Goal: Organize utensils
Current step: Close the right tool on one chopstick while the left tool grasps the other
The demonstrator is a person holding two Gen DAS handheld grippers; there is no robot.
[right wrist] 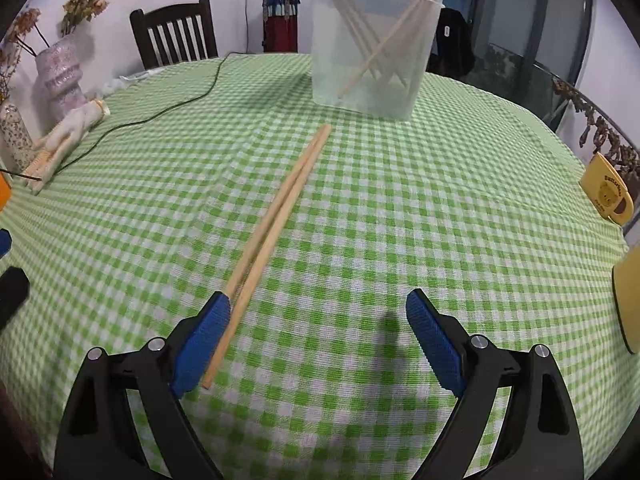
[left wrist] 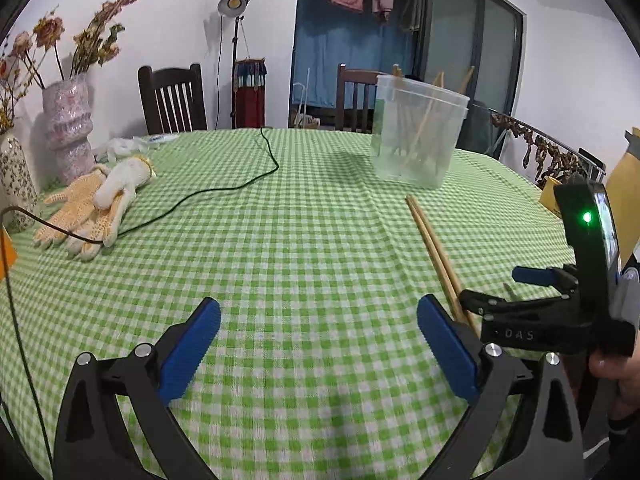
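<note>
A pair of wooden chopsticks (right wrist: 276,216) lies on the green checked tablecloth (right wrist: 440,220), pointing toward a clear plastic tub (right wrist: 372,48) that holds several more chopsticks. My right gripper (right wrist: 318,340) is open just above the cloth; the pair's near ends lie between its jaws, against the left finger (right wrist: 202,344). In the left wrist view the chopsticks (left wrist: 430,244) and the tub (left wrist: 418,136) show at the right, with the right gripper (left wrist: 516,292) over the near ends. My left gripper (left wrist: 318,356) is open and empty over bare cloth.
Work gloves (left wrist: 92,208), a black cable (left wrist: 208,196) and flower vases (left wrist: 68,128) lie at the table's left. Dark wooden chairs (left wrist: 172,98) stand behind the table. A yellow case (right wrist: 608,194) and a yellow board (right wrist: 628,300) sit at the right edge.
</note>
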